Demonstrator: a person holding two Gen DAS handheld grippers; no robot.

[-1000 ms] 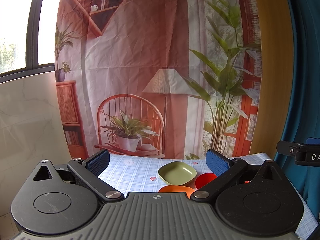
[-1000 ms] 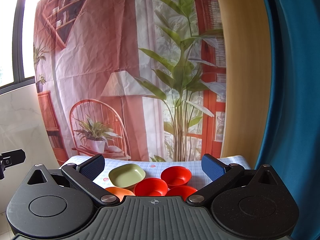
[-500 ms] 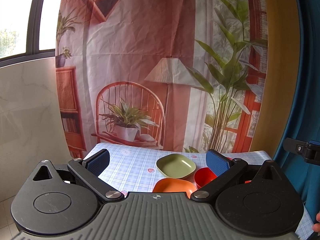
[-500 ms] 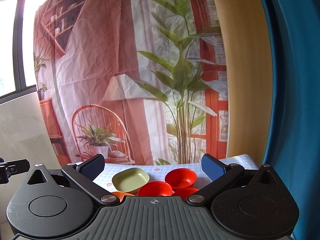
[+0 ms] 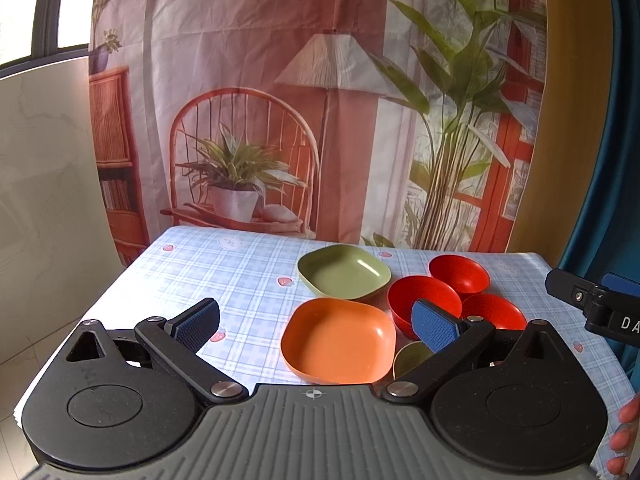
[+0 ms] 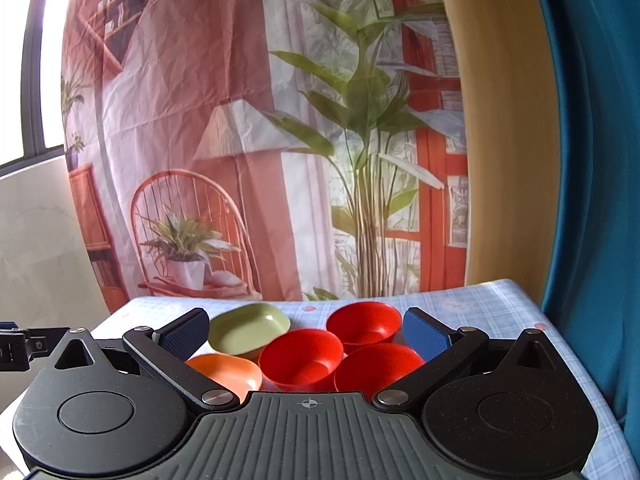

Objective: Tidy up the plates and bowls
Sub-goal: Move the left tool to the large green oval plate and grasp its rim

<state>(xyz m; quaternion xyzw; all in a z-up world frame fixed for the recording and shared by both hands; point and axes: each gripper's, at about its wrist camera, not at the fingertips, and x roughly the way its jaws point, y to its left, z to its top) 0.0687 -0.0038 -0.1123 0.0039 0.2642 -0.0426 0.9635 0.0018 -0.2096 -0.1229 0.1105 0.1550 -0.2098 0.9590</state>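
Observation:
An orange square plate (image 5: 340,340) and a green square plate (image 5: 344,276) lie on the checked tablecloth (image 5: 240,272). Three red bowls (image 5: 424,304) cluster to their right, and a small green bowl (image 5: 412,358) peeks out behind my left gripper's right finger. My left gripper (image 5: 316,322) is open and empty above the orange plate. My right gripper (image 6: 306,332) is open and empty above the red bowls (image 6: 300,356). The green plate (image 6: 248,326) and orange plate (image 6: 228,372) show in the right wrist view too.
A printed backdrop (image 5: 320,100) hangs behind the table's far edge. A blue curtain (image 6: 592,160) hangs to the right. The right gripper's body (image 5: 596,304) shows at the right edge of the left wrist view. The tablecloth's left part (image 5: 192,280) holds no dishes.
Both grippers have tilted down and moved forward over the table, so the dishes sit higher and larger in view. Both stay open.

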